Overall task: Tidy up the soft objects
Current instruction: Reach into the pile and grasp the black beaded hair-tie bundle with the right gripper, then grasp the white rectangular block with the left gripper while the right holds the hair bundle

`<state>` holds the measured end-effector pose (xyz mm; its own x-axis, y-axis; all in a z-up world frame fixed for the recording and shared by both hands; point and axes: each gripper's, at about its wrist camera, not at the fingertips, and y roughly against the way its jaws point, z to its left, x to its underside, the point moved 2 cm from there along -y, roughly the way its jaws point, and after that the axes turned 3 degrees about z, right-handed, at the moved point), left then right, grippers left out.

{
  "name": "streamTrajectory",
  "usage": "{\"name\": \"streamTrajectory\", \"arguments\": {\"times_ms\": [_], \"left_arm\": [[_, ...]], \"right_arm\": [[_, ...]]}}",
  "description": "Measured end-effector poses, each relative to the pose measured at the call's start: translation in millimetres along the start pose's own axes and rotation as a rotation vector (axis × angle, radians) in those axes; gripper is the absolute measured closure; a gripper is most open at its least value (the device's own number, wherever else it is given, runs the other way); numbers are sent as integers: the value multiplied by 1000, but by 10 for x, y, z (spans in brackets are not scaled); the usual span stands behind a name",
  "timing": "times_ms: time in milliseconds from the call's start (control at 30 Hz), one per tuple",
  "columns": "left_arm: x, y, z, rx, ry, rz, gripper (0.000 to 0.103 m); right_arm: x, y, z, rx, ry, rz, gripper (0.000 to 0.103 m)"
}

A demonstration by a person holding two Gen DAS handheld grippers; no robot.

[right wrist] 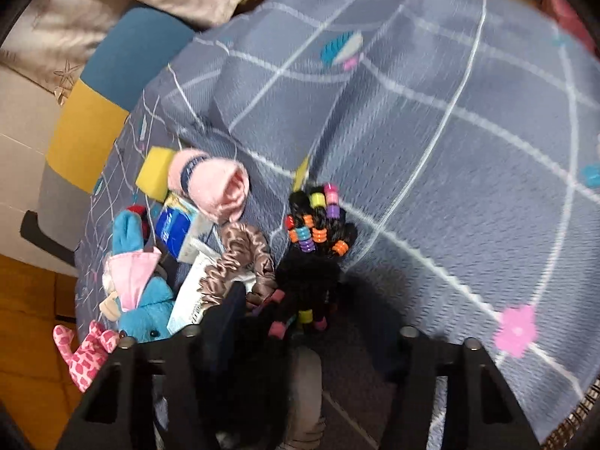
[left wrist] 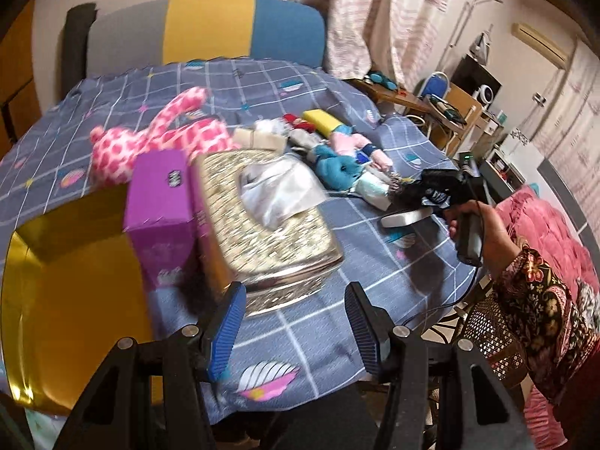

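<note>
Right gripper (right wrist: 277, 322) down in the soft pile, left gripper (left wrist: 296, 322) hanging spread with nothing in it

My right one had a black braided hairpiece with coloured beads (right wrist: 315, 247) between its fingers, but too blurry to tell if it pinched; blue plush (right wrist: 144, 300), pink sock roll (right wrist: 221, 187) and satin scrunchie (right wrist: 243, 258) sat beside it on the table (right wrist: 450, 150).

Tissue box (left wrist: 270, 221) ahead; cloth (right wrist: 468, 150) seemingly clear.
</note>
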<state>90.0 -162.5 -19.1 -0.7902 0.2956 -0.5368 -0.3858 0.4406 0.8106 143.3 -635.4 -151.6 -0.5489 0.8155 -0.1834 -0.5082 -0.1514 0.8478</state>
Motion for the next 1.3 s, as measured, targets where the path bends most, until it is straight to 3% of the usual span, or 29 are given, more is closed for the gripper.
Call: {"name": "streamTrajectory", "arguments": {"times_ms": [33, 100, 433, 500, 567, 633, 733, 800, 867, 900, 933, 1100, 1300], "left_arm": [[-25, -13, -44, 2, -10, -3, 48], [-73, -71, -147, 13, -28, 0, 48], [-290, -467, -850, 85, -186, 41, 48], [-331, -612, -1049, 97, -230, 64, 47], [-366, -799, -1273, 94, -286, 95, 44], [-394, -992, -1466, 90, -341, 123, 40], [-427, -1247, -1726, 45, -420, 126, 39], [-437, -1420, -1846, 0, -460, 128, 39], [-463, -1593, -1908, -7, -466, 140, 39], [-474, -1658, -1923, -2, -463, 151, 39], [-492, -1736, -1934, 5, -456, 162, 39], [-585, -2069, -2006, 2, -461, 195, 39], [-644, -2462, -2226, 18, -582, 272, 38]], "right_arm": [[-3, 1, -7, 0, 13, 0, 53], [-7, 64, 17, -16, 67, 1, 72], [-46, 602, -203, 40, 178, -179, 79], [-81, 608, -274, 78, 183, -171, 79], [-98, 562, -312, 43, 154, -138, 78], [-89, 497, -304, 8, 133, -109, 74], [-15, 417, -170, 24, 196, -93, 41], [11, 350, -98, 38, 232, -81, 37], [33, 247, -62, 99, 275, -60, 47], [41, 174, -51, 152, 302, -44, 60], [52, 128, -55, 190, 315, -30, 65], [55, 212, -96, 160, 288, -37, 72], [-42, 447, -254, 67, 204, -78, 73]]}}
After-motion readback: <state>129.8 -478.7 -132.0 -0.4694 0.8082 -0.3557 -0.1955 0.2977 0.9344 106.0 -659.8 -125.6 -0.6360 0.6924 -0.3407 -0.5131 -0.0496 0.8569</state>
